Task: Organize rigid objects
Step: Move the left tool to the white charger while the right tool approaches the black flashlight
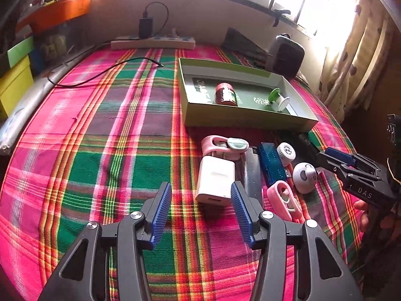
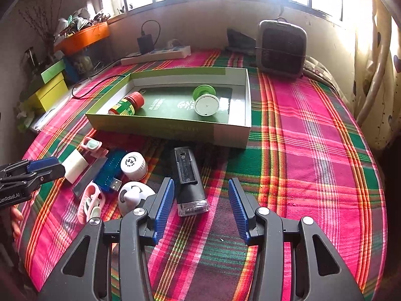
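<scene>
Looking along the left claw (image 1: 201,209), its blue pads stand wide apart with nothing between them, above the plaid cloth (image 1: 100,150). A white charger (image 1: 216,181) lies just beyond its right pad. Past that sit a pink clip (image 1: 220,145), a blue USB stick (image 1: 272,164), a white-capped bottle (image 1: 286,152), a round white gadget (image 1: 304,176) and a second pink clip (image 1: 284,198). The green box (image 1: 240,121) beyond holds a red-capped jar (image 1: 225,94) and a green-and-white spool (image 1: 279,100). The right claw (image 1: 333,156) shows at the right edge, a hand (image 1: 362,207) beneath it.

From the right wrist, the right claw (image 2: 201,209) is also spread and empty, over the cloth. A black flashlight (image 2: 189,180) lies just ahead, near its left pad, in front of the box (image 2: 175,128). The jar (image 2: 127,105) and spool (image 2: 206,101) rest inside. The left claw (image 2: 42,166) reaches in from the left, beside the charger (image 2: 74,164).
</scene>
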Demonstrator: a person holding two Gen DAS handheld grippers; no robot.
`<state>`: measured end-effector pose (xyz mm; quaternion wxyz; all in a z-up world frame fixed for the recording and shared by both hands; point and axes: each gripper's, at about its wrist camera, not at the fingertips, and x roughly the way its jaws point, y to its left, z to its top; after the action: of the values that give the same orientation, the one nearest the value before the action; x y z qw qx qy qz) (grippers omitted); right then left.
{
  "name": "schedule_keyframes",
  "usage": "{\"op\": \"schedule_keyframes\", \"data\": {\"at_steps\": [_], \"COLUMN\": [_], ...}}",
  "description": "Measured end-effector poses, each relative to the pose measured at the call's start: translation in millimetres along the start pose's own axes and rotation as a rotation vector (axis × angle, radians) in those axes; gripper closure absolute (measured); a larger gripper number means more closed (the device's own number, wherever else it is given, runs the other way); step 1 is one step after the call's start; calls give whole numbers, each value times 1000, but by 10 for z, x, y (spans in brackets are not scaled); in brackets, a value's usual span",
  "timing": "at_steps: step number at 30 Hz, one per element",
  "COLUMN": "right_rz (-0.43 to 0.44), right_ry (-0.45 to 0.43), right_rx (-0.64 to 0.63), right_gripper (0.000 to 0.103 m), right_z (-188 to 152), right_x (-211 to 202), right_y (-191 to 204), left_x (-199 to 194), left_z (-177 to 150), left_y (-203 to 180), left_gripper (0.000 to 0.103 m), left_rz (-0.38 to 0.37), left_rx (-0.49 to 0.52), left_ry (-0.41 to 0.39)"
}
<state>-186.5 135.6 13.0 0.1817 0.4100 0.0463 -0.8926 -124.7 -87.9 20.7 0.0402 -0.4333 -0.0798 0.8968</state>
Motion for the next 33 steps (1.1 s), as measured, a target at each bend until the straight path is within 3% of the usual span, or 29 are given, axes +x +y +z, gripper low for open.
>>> {"op": "schedule_keyframes", "data": {"at_steps": [12, 33], "right_rz": [-9, -48], "right_ry": [34, 52], "right_rx": [-33, -63], "right_gripper": [57, 57], "right_z": [6, 44], "right_x": [111, 210], "right_y": [44, 79], "left_x": [152, 253], "left_z": [34, 116], "left_y": [-99, -86], "left_gripper": [54, 54], "left_rz": [23, 71], "left_rx": [34, 48], "left_ry": [35, 17]}}
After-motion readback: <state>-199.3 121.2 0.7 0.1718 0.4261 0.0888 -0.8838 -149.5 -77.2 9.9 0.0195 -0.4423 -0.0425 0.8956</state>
